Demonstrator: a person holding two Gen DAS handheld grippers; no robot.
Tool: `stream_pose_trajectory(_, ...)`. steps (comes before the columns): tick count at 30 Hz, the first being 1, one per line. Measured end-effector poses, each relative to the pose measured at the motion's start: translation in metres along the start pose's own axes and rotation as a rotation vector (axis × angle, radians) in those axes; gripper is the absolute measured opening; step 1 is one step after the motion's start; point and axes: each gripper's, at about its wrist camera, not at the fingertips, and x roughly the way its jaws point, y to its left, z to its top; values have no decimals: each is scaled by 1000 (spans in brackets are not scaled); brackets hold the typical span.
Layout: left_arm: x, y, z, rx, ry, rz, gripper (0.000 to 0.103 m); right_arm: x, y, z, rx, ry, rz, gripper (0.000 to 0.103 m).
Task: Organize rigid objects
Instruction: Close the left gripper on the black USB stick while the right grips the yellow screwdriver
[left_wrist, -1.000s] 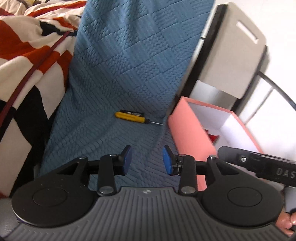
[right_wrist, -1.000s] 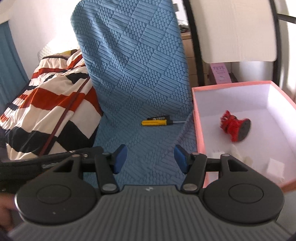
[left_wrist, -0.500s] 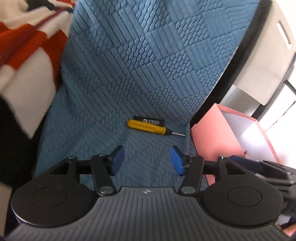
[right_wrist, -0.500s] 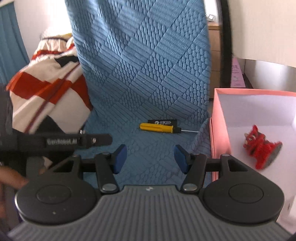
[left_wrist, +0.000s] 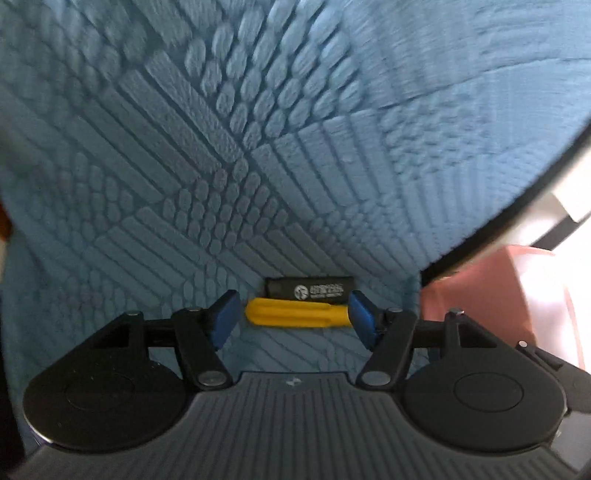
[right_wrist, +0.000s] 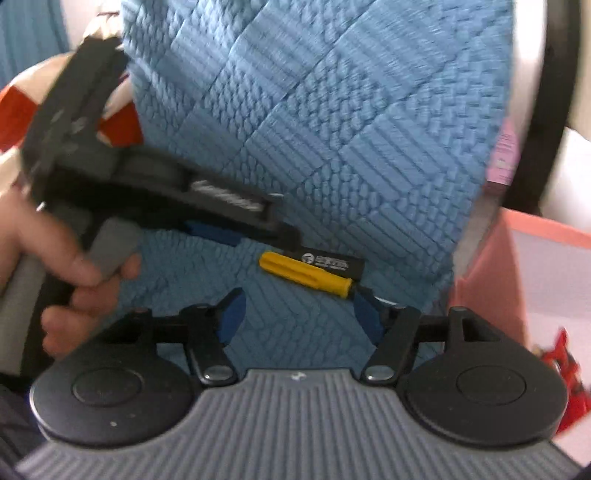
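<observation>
Yellow plastic fills the gap between my fingers: the yellow-handled screwdriver (left_wrist: 297, 313) with its ribbed grip lies crosswise on the blue quilted fabric cover (left_wrist: 258, 147), a black rectangular labelled case (left_wrist: 309, 290) touching its far side. A second ago both lay well ahead of me on the cover; now my left hand-held gripper (left_wrist: 293, 317) has come down over them, its jaws just been opening, and the handle sits between the blue pads with a sliver of space at the left and the right pad at or near the handle's end, not clamped. From the right wrist view my right hand-held gripper (right_wrist: 301, 314) has also closed in and widened its jaws; nothing sits between them, and the screwdriver's tip end lies just beyond its right pad. My left hand (right_wrist: 70, 266) is in frame there, wrapped round the grey handle. The pink-walled cardboard box (right_wrist: 491, 273) with a white interior waits to the right, a red toy figure (right_wrist: 565, 365) already inside. My judgement: the screwdriver's grasp is next, then the carry to the box.
</observation>
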Motion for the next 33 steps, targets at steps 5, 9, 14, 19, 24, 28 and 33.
stream_pose_trajectory(5, 12, 1, 14, 9, 45, 11, 80, 28, -5, 8, -81, 38, -6, 68)
stream_pose_trajectory(9, 18, 2, 20, 5, 78, 20, 81, 53, -12, 11, -122, 87, -3, 68)
stream_pose_trajectory(14, 22, -4, 20, 29, 91, 19, 81, 80, -18, 10, -125, 138, -9, 70)
stream_pose_trajectory(19, 26, -7, 17, 43, 99, 20, 82, 86, -29, 6, -19, 193, 29, 65)
stream_pose_trajectory(24, 30, -3, 12, 47, 94, -18, 82, 72, -21, 0, -62, 219, 21, 38)
stream_pose_trajectory(28, 29, -8, 7, 55, 71, -34, 92, 64, 4, -7, -83, 226, 48, 25)
stream_pose_trajectory(33, 34, -19, 1, 73, 61, -34, 93, 52, 23, -21, -94, 218, 44, 22)
